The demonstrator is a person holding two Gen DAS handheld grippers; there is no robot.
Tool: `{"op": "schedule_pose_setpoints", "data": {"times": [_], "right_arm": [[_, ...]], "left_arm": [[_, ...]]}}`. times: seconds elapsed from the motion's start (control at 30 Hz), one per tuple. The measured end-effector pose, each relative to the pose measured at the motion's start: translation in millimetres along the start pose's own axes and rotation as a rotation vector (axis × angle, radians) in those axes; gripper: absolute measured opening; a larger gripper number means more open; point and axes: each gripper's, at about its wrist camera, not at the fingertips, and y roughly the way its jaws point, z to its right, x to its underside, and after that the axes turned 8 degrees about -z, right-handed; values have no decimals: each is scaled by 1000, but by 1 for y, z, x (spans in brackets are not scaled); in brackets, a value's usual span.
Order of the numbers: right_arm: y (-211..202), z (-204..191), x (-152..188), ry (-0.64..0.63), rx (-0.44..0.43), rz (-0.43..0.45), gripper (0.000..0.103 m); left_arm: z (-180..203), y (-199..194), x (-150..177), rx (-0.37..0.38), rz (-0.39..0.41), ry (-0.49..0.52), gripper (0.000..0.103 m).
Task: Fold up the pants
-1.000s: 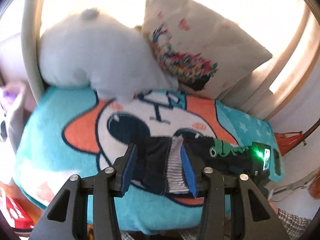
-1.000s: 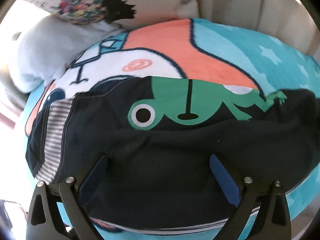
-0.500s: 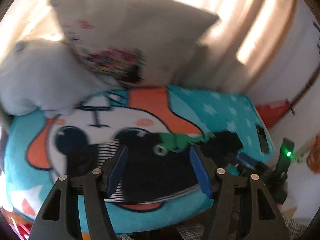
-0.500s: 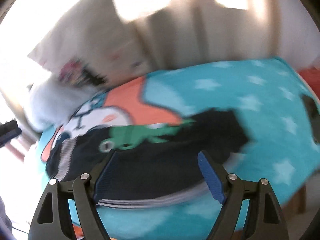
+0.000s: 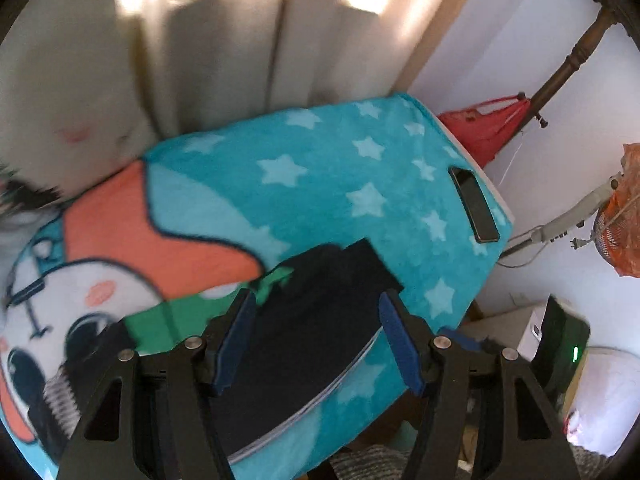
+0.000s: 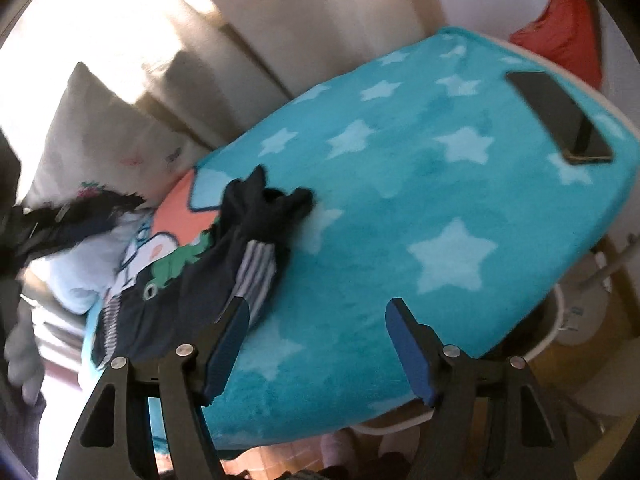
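Note:
Dark pants (image 5: 320,320) with a green frog print and striped trim lie on a teal starred blanket (image 5: 360,184). In the left wrist view my left gripper (image 5: 318,340) hovers open over the pants' right end, with the cloth below and between the fingers, pads apart from it. In the right wrist view the pants (image 6: 188,284) lie left of my right gripper (image 6: 318,350), their dark end bunched up toward the back. The right jaws are closing with only bare blanket (image 6: 400,208) beneath them.
A black phone (image 6: 560,116) lies near the blanket's far right edge, also seen as the phone (image 5: 474,206) in the left view. A cream pillow (image 6: 100,132) leans at the back left. A red bag (image 5: 484,128) and a wooden post stand past the bed's right side.
My left gripper let go of the striped waistband, opened and swept right along the pants. My right gripper moved right off the pants onto the starred blanket, its jaws narrowing.

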Motion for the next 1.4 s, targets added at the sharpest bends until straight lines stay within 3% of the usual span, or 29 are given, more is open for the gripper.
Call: {"op": "schedule_pose_setpoints", "data": {"times": [0.17, 0.47, 0.7, 0.73, 0.77, 0.8, 0.83, 0.87, 1.1, 1.23, 1.4], "right_arm": [[23, -12, -5, -41, -82, -54, 75], [59, -21, -38, -55, -112, -66, 75], [74, -26, -48, -39, -120, -65, 75], [75, -27, -50, -38, -119, -61, 68], [75, -28, -51, -40, -115, -58, 62], [76, -30, -53, -47, -112, -60, 42], [79, -31, -56, -51, -110, -69, 24], [81, -31, -58, -44, -110, -83, 21], [62, -56, -62, -114, -112, -46, 20], [52, -91, -58, -234, -105, -27, 20], [62, -137, -43, -364, -119, -60, 20]], "left_arm": [[1, 36, -30, 49, -90, -23, 63], [-3, 106, -70, 152, -240, -43, 63], [8, 146, -74, 150, -343, 0, 63], [11, 146, -74, 140, -334, 15, 53], [15, 146, -73, 154, -345, 30, 24], [16, 147, -73, 159, -356, 34, 15], [19, 145, -71, 170, -354, 44, 5], [20, 142, -72, 172, -347, 51, 5], [5, 96, -63, 262, -236, 0, 5], [-35, 63, -44, 371, -150, -115, 5], [-91, 39, -2, 430, -56, -269, 5]]}}
